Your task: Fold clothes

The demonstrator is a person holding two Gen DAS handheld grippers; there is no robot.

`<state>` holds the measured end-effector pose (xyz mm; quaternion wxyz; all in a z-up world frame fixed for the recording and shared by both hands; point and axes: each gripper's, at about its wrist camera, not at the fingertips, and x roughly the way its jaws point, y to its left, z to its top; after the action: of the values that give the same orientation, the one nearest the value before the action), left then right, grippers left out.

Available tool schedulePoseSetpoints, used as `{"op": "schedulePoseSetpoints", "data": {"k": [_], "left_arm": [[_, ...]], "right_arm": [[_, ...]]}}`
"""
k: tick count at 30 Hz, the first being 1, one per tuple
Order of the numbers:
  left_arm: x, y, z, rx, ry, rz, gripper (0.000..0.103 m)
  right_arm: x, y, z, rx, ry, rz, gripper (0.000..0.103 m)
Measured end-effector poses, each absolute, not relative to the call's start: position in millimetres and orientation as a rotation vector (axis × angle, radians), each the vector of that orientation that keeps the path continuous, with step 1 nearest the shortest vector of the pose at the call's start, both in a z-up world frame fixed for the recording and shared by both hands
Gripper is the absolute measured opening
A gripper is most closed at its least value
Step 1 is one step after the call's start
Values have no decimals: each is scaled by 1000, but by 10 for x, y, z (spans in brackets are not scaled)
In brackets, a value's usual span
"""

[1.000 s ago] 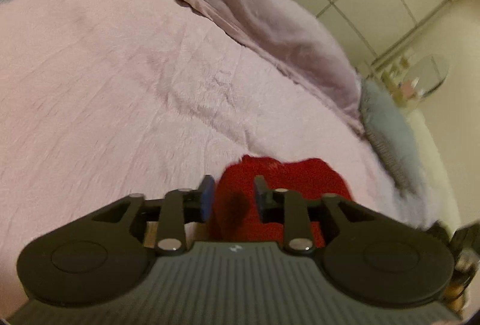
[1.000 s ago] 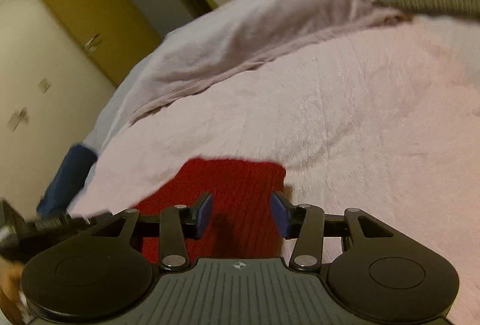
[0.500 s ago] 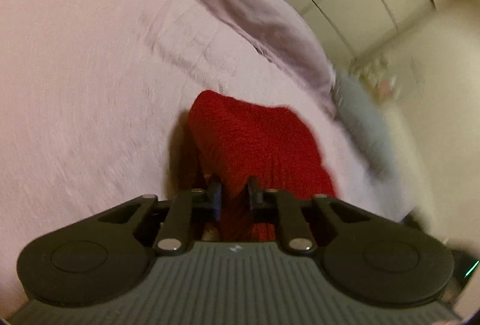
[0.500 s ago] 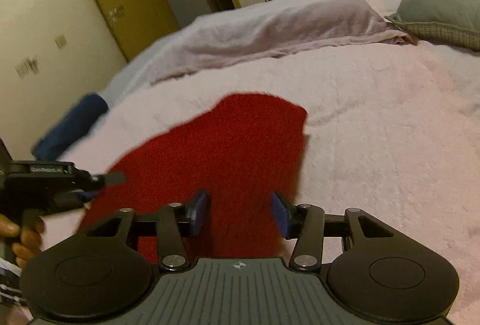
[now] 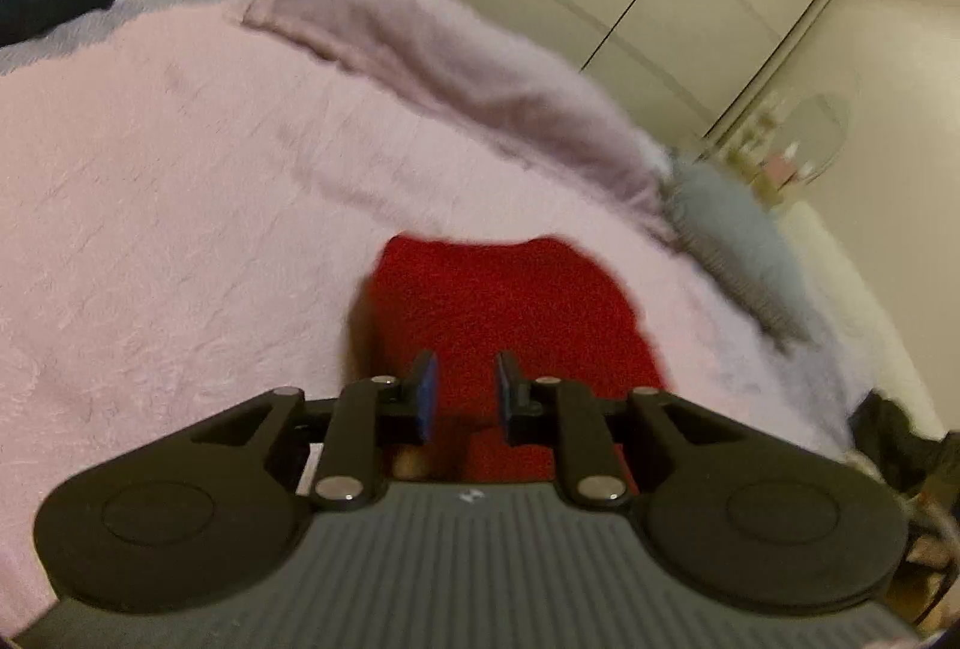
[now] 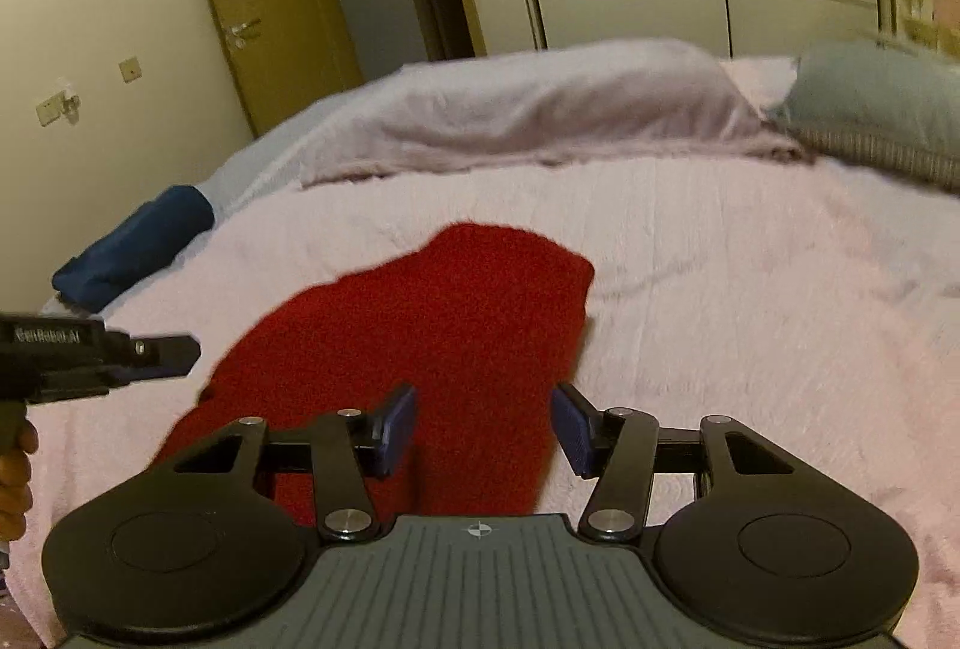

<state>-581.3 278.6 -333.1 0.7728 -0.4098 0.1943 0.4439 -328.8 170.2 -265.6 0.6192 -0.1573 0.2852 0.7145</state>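
Pink bedspread (image 6: 750, 325) bears red garment (image 6: 432, 337), near end hidden by right hand-held gripper (image 6: 485, 424).

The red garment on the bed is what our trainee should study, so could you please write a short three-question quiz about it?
1. True or false: the right gripper is shut on the red garment.
2. Multiple choice: what lies at the far left edge of the bed in the right wrist view? A) a dark blue folded item B) a yellow towel C) a white shoe
3. Fill in: the red garment lies on a ____ bedspread.

Key
1. False: its jaws stand wide apart above the garment.
2. A, the dark blue folded item.
3. Pink.

The left gripper also has a gap between its pads, with the garment beyond it.
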Motion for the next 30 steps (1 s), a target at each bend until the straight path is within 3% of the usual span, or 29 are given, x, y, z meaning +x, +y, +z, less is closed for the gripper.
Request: {"op": "schedulePoseSetpoints", "data": {"k": [12, 21, 30], "left_arm": [[-5593, 2224, -3113, -812, 534, 1034, 15], [-5492, 1733, -2927, -757, 622, 1116, 35], [-5447, 1212, -2779, -709, 664, 1171, 41]], "right_arm": [[-3684, 1556, -3008, -584, 686, 1570, 53], [-3799, 1194, -2840, -617, 745, 1521, 53], [-3824, 740, -2749, -607, 811, 1501, 53]]}}
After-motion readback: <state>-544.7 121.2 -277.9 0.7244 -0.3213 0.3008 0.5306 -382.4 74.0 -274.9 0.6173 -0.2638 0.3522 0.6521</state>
